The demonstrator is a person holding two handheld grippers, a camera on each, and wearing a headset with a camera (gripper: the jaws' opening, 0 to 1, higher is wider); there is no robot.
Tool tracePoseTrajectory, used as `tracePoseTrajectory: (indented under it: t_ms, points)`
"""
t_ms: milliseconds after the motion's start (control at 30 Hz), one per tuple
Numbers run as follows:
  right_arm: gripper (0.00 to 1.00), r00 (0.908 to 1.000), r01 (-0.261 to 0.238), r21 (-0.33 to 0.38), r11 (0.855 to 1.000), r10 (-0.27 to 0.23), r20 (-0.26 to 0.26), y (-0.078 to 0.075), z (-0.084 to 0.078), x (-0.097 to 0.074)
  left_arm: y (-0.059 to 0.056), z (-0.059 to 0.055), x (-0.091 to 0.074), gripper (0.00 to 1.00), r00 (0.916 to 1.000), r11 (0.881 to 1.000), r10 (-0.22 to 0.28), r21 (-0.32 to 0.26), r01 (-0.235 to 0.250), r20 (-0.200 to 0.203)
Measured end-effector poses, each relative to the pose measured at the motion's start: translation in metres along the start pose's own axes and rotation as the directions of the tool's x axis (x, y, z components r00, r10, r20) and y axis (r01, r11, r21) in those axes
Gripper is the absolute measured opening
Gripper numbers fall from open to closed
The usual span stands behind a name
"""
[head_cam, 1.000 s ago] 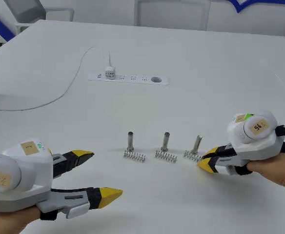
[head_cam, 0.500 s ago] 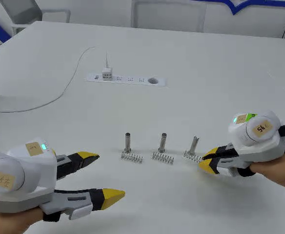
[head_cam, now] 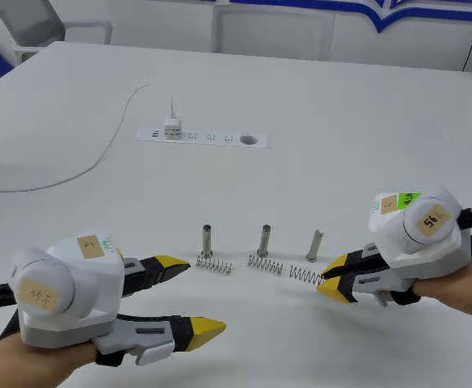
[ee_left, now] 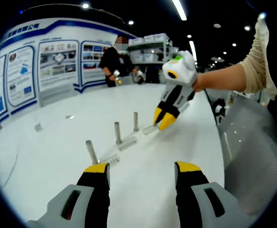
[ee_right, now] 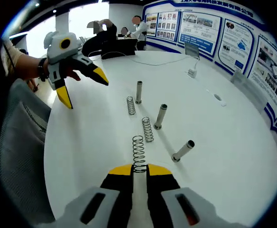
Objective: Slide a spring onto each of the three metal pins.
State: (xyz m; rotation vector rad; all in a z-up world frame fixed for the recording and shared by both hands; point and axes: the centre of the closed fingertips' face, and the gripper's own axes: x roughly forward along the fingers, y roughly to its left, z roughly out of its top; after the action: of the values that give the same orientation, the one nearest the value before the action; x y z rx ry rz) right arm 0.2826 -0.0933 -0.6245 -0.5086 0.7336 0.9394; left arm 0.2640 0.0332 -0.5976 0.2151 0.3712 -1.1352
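**Progress.** None of the three springs is on a pin yet. The left pin (head_cam: 207, 240), middle pin (head_cam: 263, 240) and right pin (head_cam: 314, 245) stand bare in a row on the white tabletop (head_cam: 365, 162). The left spring (head_cam: 213, 264) and middle spring (head_cam: 265, 264) lie flat just in front of their pins, on the person's side. The right spring (head_cam: 305, 276) lies near the base of the right pin. Its near end is pinched between the closed jaws of the right hand-held gripper (head_cam: 330, 284). In the right gripper view this spring runs straight out from the yellow tips. Whether it is lifted clear of the tabletop cannot be told.

The left hand-held gripper (head_cam: 192, 295) hovers near the left spring with its jaws wide apart, holding nothing.

By this evidence the first of three placements is at the pick-up stage. The held spring must be raised, lined up over a pin top and lowered. Two more springs follow.

**Surroundings.** A power strip (head_cam: 200, 137) with a white plug (head_cam: 171, 127) and a cable (head_cam: 111, 145) lies well apart, behind the pins. Nothing stands between the held spring and the right pin. The middle pin and middle spring just beside it are the likeliest things to be knocked.
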Motion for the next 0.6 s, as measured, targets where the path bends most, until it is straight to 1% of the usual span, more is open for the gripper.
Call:
tracePoseTrajectory:
  t_ms: [233, 367, 600]
  points:
    - [0.11, 0.9975, -0.069, -0.050, 0.996, 0.069, 0.011, 0.021, 0.015, -0.001, -0.009, 0.006, 0.017, 0.52, 0.9989, 0.998, -0.045, 0.040, 0.045, -0.010]
    - [0.11, 0.9959, -0.088, -0.069, 0.994, 0.089, 0.012, 0.027, 0.020, 0.000, -0.011, 0.009, 0.023, 0.50, 0.9980, 0.997, -0.062, 0.053, 0.063, -0.010]
    - [0.11, 0.9922, -0.123, -0.096, 0.988, 0.124, 0.012, 0.035, 0.025, 0.001, -0.015, 0.012, 0.029, 0.45, 0.9962, 0.994, -0.087, 0.068, 0.087, -0.011]
